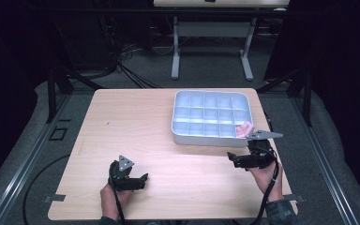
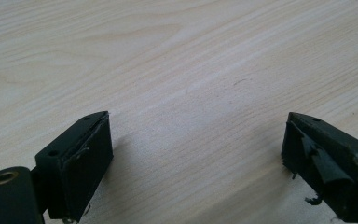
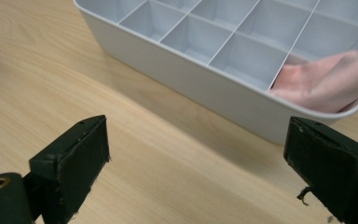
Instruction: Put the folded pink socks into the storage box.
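A pale grey divided tray (image 1: 180, 133) stands at the back right of the wooden table (image 1: 136, 122). A pink soft item (image 1: 244, 128) lies in its near right compartment, and the same pink item (image 3: 326, 81) shows in the right gripper view, close behind the tray's wall (image 3: 200, 88). My right gripper (image 1: 233, 158) hovers open just in front of the tray's near right corner, nothing between its jaws. My left gripper (image 1: 143, 180) is held open low over bare wood at the table's front left, empty too. In the left gripper view its jaws stand wide apart above the tabletop (image 2: 182, 70).
The tray's other compartments (image 1: 201, 115) look empty. Bare tabletop stretches across the left and middle. Beyond the far edge is dark floor with cables (image 1: 131, 75) and the legs of another table (image 1: 176, 51).
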`<state>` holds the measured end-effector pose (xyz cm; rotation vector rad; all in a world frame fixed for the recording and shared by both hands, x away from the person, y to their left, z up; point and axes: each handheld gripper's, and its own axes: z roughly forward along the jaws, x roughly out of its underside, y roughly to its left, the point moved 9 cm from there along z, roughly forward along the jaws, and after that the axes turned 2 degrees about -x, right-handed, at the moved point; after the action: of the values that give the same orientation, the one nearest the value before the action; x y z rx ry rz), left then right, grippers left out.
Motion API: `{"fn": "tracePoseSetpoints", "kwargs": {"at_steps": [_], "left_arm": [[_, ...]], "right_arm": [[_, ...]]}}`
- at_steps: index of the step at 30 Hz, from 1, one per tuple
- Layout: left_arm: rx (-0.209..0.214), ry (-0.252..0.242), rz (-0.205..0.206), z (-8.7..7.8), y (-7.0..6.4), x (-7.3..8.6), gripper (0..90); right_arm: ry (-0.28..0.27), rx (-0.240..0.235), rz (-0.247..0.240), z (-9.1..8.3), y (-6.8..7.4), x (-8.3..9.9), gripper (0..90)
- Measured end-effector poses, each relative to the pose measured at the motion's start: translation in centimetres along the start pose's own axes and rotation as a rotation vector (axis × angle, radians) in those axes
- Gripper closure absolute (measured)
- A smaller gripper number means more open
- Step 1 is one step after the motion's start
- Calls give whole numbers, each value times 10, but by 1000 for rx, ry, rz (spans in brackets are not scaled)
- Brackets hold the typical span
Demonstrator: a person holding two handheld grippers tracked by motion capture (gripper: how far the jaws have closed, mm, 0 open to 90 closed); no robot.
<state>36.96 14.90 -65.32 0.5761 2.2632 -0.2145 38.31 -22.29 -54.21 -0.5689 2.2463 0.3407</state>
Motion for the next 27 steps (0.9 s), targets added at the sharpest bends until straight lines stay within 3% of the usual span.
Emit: {"fn": "tracePoseSetpoints", "kwargs": {"at_steps": [5,8,10,14,20,27], "left_arm": [[0,0,1,0,0,0,86],[0,-1,-2,0,0,0,87],[-1,0,0,0,0,0,87],[-1,0,-1,0,0,0,87],[-1,0,-1,0,0,0,87],[-1,0,-1,0,0,0,87]], "right_arm": [[11,6,22,9,2,28,56],[24,23,48,20,-4,60,55],[32,34,47,22,-6,66,54],[49,57,69,32,-17,98,48],[46,71,61,37,-22,110,42],[50,86,31,39,-21,111,37]]}}
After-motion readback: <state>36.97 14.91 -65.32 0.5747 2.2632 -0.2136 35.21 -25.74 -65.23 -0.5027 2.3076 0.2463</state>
